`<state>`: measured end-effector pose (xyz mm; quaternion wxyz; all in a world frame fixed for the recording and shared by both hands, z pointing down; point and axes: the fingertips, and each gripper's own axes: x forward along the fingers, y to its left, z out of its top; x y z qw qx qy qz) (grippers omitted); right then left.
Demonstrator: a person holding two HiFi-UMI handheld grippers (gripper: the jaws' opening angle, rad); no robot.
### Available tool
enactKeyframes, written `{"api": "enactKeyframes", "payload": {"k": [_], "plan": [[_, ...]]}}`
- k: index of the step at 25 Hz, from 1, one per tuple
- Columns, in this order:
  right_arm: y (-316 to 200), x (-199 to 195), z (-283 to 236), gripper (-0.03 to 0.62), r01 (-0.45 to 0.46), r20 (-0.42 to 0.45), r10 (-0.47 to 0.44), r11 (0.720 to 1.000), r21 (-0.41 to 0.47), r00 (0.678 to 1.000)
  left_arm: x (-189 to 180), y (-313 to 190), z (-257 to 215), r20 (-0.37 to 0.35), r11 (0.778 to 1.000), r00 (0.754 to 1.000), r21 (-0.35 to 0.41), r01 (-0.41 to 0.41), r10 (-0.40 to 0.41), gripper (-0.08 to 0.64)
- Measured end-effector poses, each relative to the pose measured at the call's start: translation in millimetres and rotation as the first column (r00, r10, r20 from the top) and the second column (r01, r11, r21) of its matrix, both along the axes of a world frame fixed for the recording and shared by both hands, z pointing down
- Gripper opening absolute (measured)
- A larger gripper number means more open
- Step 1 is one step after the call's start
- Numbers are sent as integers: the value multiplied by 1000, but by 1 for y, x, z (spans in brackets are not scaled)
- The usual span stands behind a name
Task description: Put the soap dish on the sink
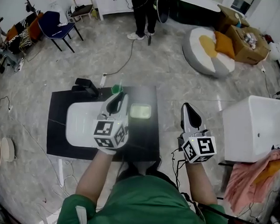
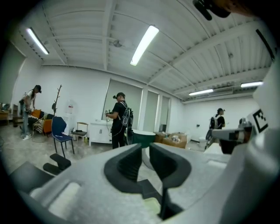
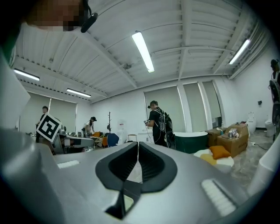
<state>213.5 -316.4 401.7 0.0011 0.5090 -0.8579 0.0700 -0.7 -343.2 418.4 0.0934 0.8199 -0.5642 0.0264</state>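
Jaws of the left gripper (image 2: 145, 148) stand a narrow slit apart with nothing between them. Those of the right gripper (image 3: 138, 144) are pressed together, also empty. Each pair is matte black with ribbed inner faces, set in a smooth grey body, and each gripper carries one white cube printed with black square markers, two cubes in all (image 1: 110, 134) (image 1: 199, 149).

From the head view, the left gripper hangs over the right edge of the sink (image 1: 80, 124), a single white, rounded basin let into a flat black counter (image 1: 56, 127). The one dish (image 1: 140, 111), pale green and shaped as a rounded rectangle, lies on the black top just right of the left gripper's jaws and beside the basin. It is washed out by glare, so its texture cannot be made out. One black tap (image 1: 86, 86) stands at the sink's far edge, with a small green cap (image 1: 116, 88) to its right.

The right gripper is off the counter's right edge, over the grey mottled floor. Further right sits one glossy white box (image 1: 252, 125), with a crumpled pink cloth (image 1: 252, 177) near it. At the far side, one person (image 1: 144, 12) is cut off above the waist.
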Motion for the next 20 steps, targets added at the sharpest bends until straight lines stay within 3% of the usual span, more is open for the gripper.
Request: {"api": "enactKeyframes", "payload": {"k": [6,14,20], "plan": [[15,-13,-41,9,27,-27,-24,994,110,999,10,20,-42,6,996,1000,84,-29,29,52],[29,-18,-76,9,32,-17,-30,983,183,999,20,42,-83,60,980,996,183,-74,64,52],[37,-20,-92,9,49,-27,-44,973,223,999,23,57,-100,55,971,996,225,-85,75,51]]}}
